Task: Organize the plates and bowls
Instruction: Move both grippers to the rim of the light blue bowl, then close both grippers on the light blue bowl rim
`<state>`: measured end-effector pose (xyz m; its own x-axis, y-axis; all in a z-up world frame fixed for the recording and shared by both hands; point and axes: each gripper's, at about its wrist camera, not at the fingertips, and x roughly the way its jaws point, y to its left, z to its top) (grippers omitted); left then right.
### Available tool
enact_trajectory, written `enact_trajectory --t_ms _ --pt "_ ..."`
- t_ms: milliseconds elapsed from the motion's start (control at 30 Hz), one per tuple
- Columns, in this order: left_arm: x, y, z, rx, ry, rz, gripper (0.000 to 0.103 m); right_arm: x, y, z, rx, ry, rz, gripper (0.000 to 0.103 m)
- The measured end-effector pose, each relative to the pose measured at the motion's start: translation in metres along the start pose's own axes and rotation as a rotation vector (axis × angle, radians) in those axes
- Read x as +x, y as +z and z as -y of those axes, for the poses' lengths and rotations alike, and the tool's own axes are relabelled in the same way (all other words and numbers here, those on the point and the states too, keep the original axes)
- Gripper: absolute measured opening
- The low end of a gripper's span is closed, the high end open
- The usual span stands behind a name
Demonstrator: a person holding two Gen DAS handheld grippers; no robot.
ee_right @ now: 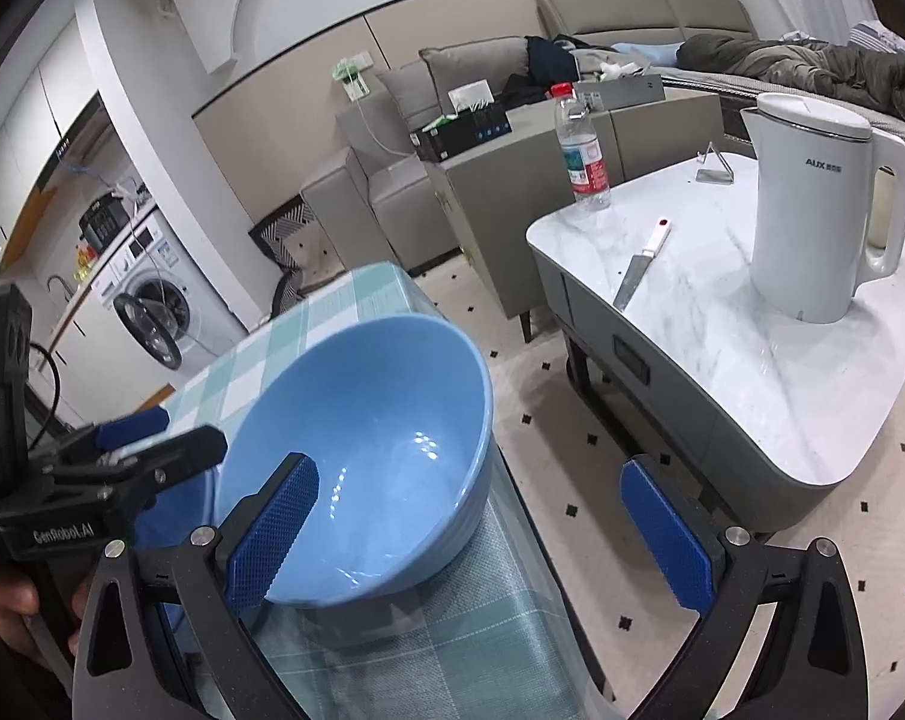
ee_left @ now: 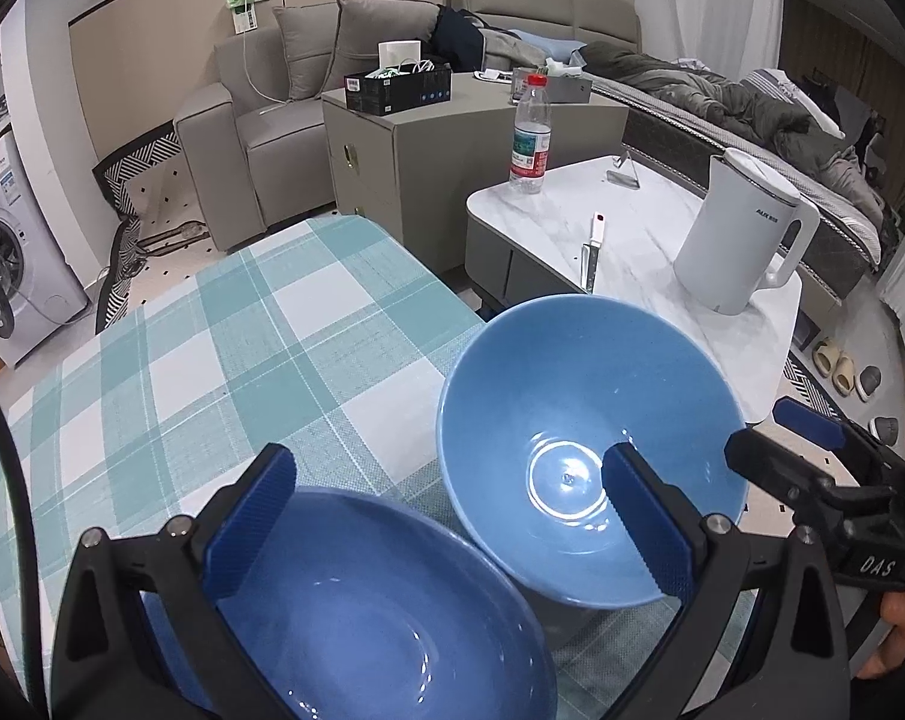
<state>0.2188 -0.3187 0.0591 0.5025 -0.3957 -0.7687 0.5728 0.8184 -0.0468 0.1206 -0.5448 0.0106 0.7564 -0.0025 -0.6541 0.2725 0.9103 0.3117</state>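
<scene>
A light blue bowl [ee_left: 584, 438] stands near the right edge of the checked tablecloth [ee_left: 224, 360]. A darker blue plate [ee_left: 368, 612] lies beside it, lower left. My left gripper [ee_left: 452, 516] is open above the plate, its right finger over the bowl's rim. In the right wrist view the bowl [ee_right: 380, 432] sits at the table's corner. My right gripper [ee_right: 476, 534] is open, its left finger inside the bowl and its right finger outside, off the table edge. The right gripper also shows in the left wrist view [ee_left: 782, 438], just right of the bowl.
A marble coffee table [ee_left: 650, 252] stands to the right with a white kettle [ee_left: 746, 234], a knife [ee_left: 593, 252] and a water bottle [ee_left: 530, 132]. A grey cabinet [ee_left: 428, 144], sofa and washing machine [ee_left: 8, 264] lie beyond. The floor drops off right of the bowl.
</scene>
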Motion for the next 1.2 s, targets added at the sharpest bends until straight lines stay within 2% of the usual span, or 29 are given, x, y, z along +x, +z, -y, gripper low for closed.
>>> enact_trajectory --t_ms 300,367,500,567,700,767,933,1033,1200 --pt "0.015 0.006 -0.003 -0.011 -0.016 -0.024 0.099 0.014 -0.007 -0.005 -0.034 0.003 -0.029 0.103" --pt "0.019 0.008 -0.003 -0.009 -0.025 -0.036 0.092 0.016 -0.008 -0.004 -0.026 0.011 -0.027 0.103" --pt "0.027 0.009 -0.002 0.0 -0.014 -0.061 0.086 0.018 -0.009 -0.003 -0.011 0.027 -0.03 0.103" --pt "0.03 0.009 -0.001 -0.006 -0.018 -0.079 0.076 0.019 -0.009 -0.004 -0.011 0.034 -0.029 0.103" --pt "0.036 0.01 0.0 -0.014 -0.028 -0.103 0.067 0.019 -0.009 -0.006 -0.013 0.046 -0.021 0.102" --pt "0.038 0.01 0.001 -0.013 -0.03 -0.112 0.065 0.019 -0.009 -0.007 -0.016 0.056 -0.02 0.099" --pt "0.042 0.01 0.003 -0.011 -0.029 -0.14 0.054 0.025 -0.011 -0.008 -0.02 0.058 -0.057 0.075" --pt "0.043 0.008 0.005 -0.014 -0.034 -0.144 0.046 0.028 -0.011 -0.007 -0.008 0.073 -0.072 0.074" --pt "0.039 0.006 0.012 0.015 -0.042 -0.141 0.041 0.027 -0.012 -0.01 -0.013 0.094 -0.074 0.07"
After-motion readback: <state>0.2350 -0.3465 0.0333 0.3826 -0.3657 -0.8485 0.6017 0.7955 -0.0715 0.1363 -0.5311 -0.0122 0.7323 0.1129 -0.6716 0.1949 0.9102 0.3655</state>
